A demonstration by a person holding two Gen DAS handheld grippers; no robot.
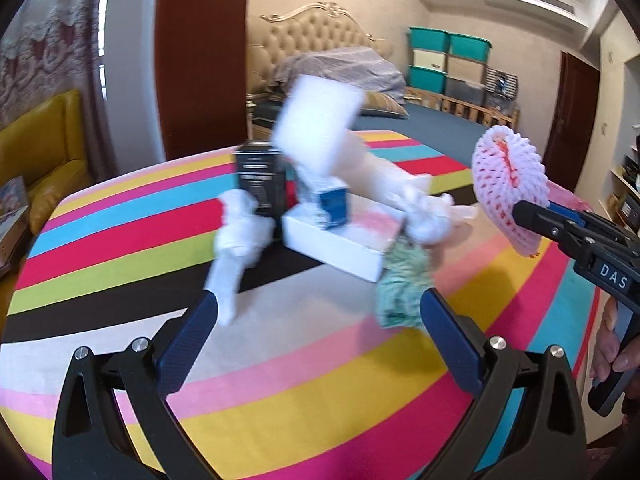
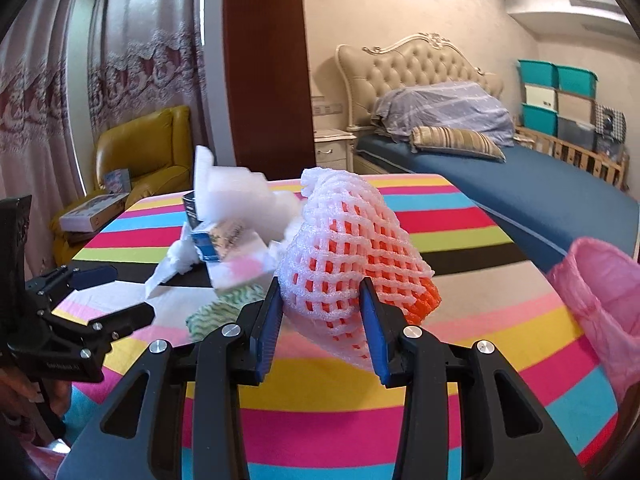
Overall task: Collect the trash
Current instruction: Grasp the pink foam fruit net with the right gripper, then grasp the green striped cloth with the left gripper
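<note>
Trash pile (image 1: 320, 200) blurred, bin bag (image 2: 600, 300) cut off

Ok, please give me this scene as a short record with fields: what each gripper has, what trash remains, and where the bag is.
surface: striped cloth
right gripper: shut on foam fruit net, white over orange, lifted above the cloth
left gripper: open, holds nothing, pointed at the pile
trash remaining: white flat box, black box, small blue carton, crumpled white tissues, green patterned wad
bag: pink bag, at the right edge of the right wrist view
</note>
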